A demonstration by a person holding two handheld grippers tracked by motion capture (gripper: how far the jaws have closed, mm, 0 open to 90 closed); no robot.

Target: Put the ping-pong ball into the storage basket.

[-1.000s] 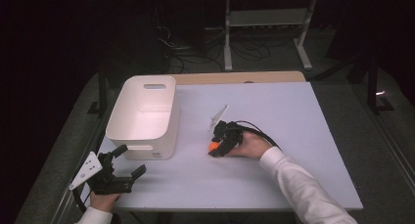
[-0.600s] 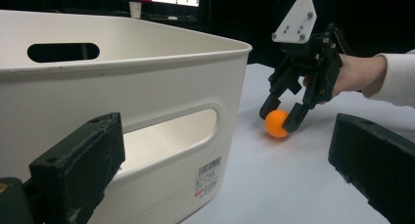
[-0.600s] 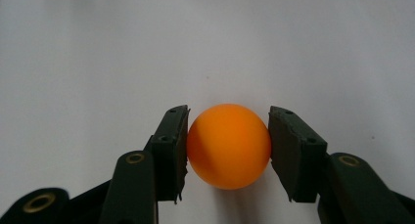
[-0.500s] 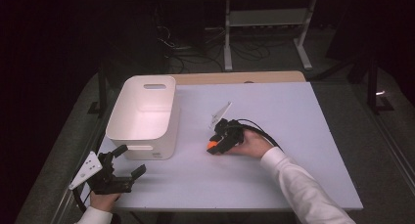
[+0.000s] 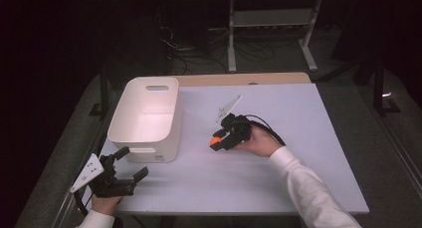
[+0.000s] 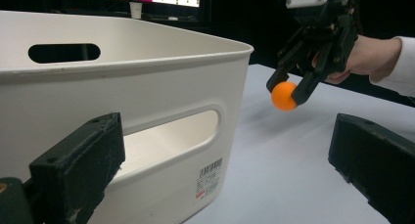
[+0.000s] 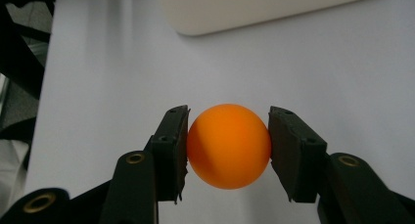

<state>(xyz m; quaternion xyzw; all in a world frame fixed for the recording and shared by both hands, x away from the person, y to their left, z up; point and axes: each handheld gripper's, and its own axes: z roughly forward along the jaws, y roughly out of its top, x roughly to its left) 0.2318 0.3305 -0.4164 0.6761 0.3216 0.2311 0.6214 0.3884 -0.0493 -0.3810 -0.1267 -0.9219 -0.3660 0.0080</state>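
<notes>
An orange ball (image 7: 228, 145) is pinched between the two black pads of my right gripper (image 7: 228, 148), which is shut on it. In the high view the right gripper (image 5: 217, 142) holds the ball (image 5: 215, 141) a little above the white table (image 5: 298, 113), right of the white bin (image 5: 144, 113). The left gripper view catches the ball (image 6: 284, 96) hanging in the air beyond the bin (image 6: 122, 87). My left gripper (image 5: 130, 164) rests open at the table's near left corner, its jaws wide apart with nothing between them, just in front of the bin's short wall.
The bin stands open-topped, with handle slots in its short walls and a label on the near one. A wooden strip (image 5: 239, 79) borders the table's far edge. Metal stands and cables (image 5: 268, 29) lie on the dark floor beyond.
The right gripper has risen off the table with the orange ball between its jaws. The left gripper has stayed where it was.
</notes>
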